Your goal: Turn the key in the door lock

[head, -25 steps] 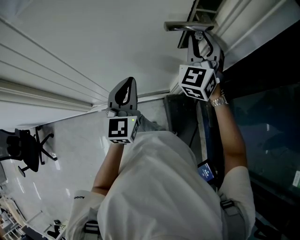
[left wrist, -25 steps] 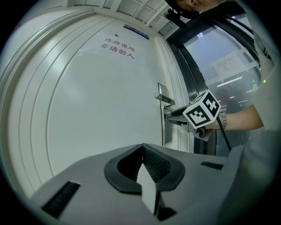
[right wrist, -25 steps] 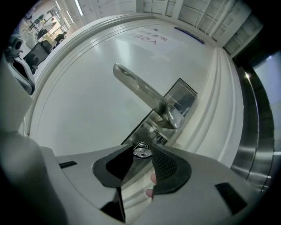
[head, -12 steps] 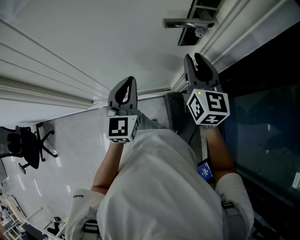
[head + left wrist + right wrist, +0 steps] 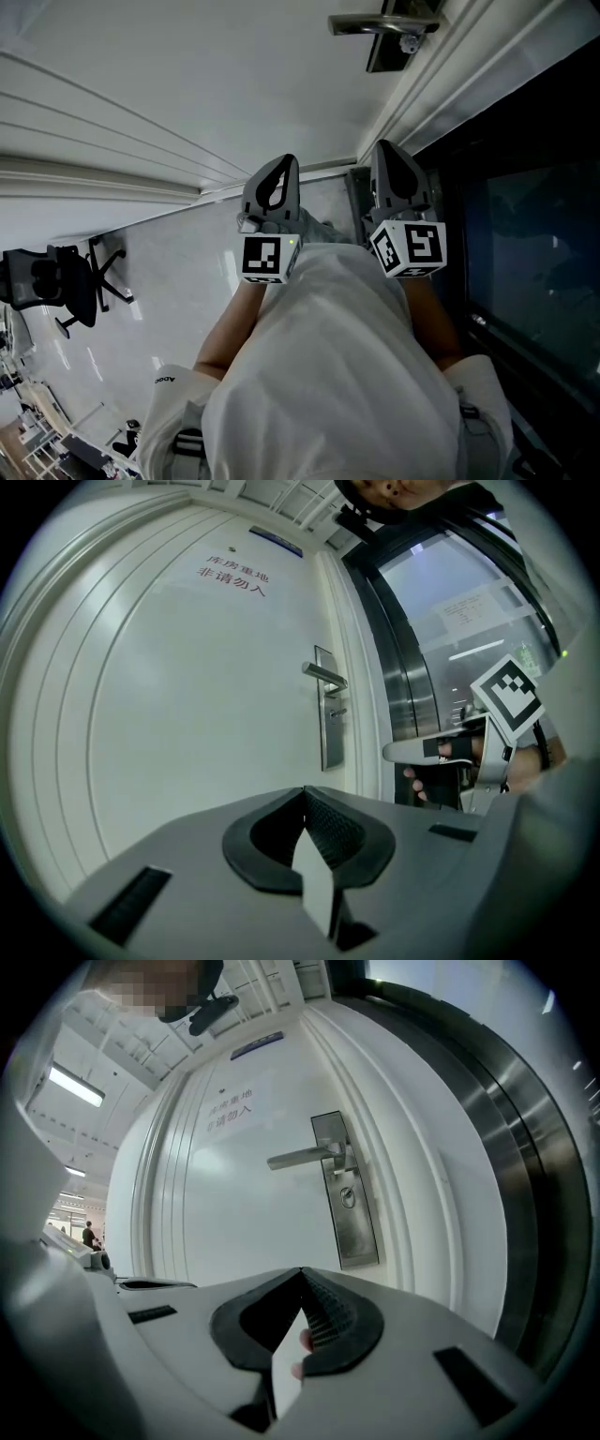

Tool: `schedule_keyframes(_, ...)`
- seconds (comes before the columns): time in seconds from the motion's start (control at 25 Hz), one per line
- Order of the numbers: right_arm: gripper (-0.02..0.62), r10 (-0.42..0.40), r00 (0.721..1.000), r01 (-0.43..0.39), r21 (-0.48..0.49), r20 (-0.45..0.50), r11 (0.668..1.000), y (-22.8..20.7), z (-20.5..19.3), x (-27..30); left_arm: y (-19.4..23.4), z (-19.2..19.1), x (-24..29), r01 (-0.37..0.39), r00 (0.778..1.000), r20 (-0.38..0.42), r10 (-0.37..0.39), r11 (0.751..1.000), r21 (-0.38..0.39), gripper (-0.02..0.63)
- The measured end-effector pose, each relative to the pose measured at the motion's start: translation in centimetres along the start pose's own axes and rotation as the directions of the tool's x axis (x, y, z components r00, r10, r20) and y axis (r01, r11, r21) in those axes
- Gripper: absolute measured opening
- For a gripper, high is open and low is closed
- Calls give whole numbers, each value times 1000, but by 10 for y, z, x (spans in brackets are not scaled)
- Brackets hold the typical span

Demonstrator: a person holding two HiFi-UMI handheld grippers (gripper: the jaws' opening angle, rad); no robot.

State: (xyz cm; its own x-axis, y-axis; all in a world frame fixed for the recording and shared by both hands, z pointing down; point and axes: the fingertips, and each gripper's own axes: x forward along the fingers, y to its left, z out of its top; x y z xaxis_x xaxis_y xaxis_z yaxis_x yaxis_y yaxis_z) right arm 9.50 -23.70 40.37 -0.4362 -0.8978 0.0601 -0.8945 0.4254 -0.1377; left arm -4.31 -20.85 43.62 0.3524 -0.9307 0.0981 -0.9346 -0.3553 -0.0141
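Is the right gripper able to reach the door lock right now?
Probably yes: nothing stands between the right gripper and the lock, but it sits short of the door, its jaws just closed empty.

Hallway with a glossy pale floor (image 5: 169, 272) and a dark glass panel (image 5: 534, 244)
1 black office chair (image 5: 66, 286) stands on the shiny floor at the far left, well apart from the glass panel on the right. A brushed steel frame (image 5: 525, 1147) edges that glazing, and 1 ceiling strip light (image 5: 77, 1085) glows far off on the left.
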Motion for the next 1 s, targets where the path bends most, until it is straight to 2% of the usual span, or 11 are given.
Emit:
schedule_keyframes(0.28,3,1,999,1,57,-41,998,17,-34,-14,-11,-2,1,36,999,27,-37,999,15,10)
schedule_keyframes(0.44,3,36,997,-37,-17,-63,999,35,-45,-11,-15,-1,3,41,999,35,-41,999,15,9)
schedule_keyframes(0.84,3,37,994,-42,-47,-105,998,39,-57,4,-10,-16,2,17,1000,-10,-17,1000,-23,9)
schedule_keyframes(1.0,3,42,994,-50,-72,-100,996,43,-59,4,-13,-14,5,39,999,5,-39,999,0,9)
